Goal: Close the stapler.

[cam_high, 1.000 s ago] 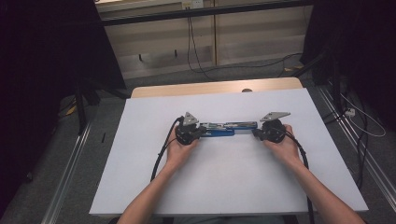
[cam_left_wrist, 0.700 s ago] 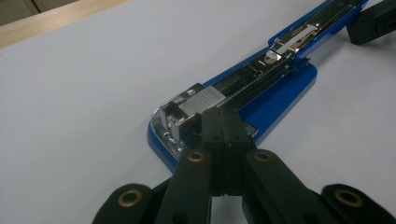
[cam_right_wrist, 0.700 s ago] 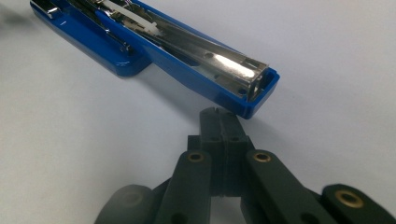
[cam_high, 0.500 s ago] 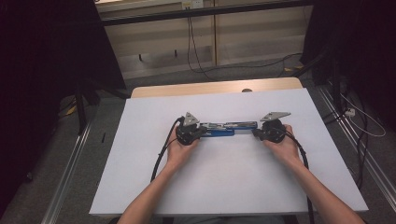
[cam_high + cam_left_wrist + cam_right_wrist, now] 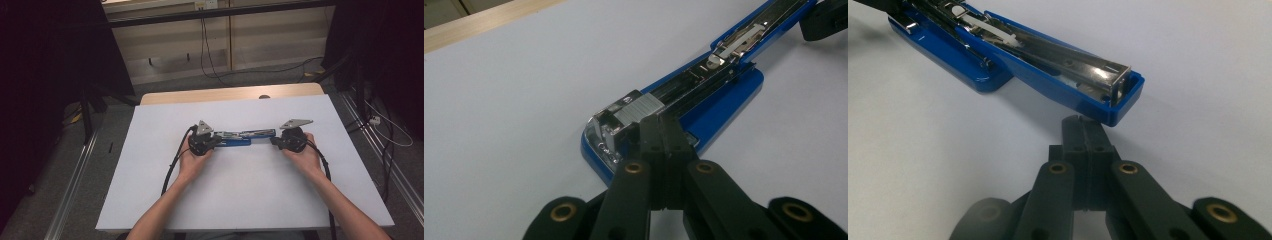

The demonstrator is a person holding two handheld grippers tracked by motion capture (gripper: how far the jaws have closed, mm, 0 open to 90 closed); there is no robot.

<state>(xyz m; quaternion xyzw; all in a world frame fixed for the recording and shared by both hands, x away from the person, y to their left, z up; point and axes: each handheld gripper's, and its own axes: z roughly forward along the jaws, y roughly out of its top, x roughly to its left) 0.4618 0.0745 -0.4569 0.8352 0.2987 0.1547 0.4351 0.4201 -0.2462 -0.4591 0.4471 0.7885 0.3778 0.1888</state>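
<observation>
Stapler (image 5: 243,137), blue, swung open flat, lies mid-table on the white table (image 5: 250,200) between the two grippers. Left gripper (image 5: 663,131): jaws pressed together, nothing between them, tips resting on the metal staple head over the stapler's blue base; whether they press down can't be told. Right gripper (image 5: 1083,131): jaws also pressed together, empty, tips just beside the far end of the opened blue top arm, contact unclear. In the high view the left gripper (image 5: 212,142) sits at the stapler's left end and the right gripper (image 5: 276,140) at its right end, each held in a hand, forearms coming in from the bottom edge. Black cable (image 5: 172,167) trails from the left gripper back along the table. Wooden strip (image 5: 225,95) shows at the table's far edge.
</observation>
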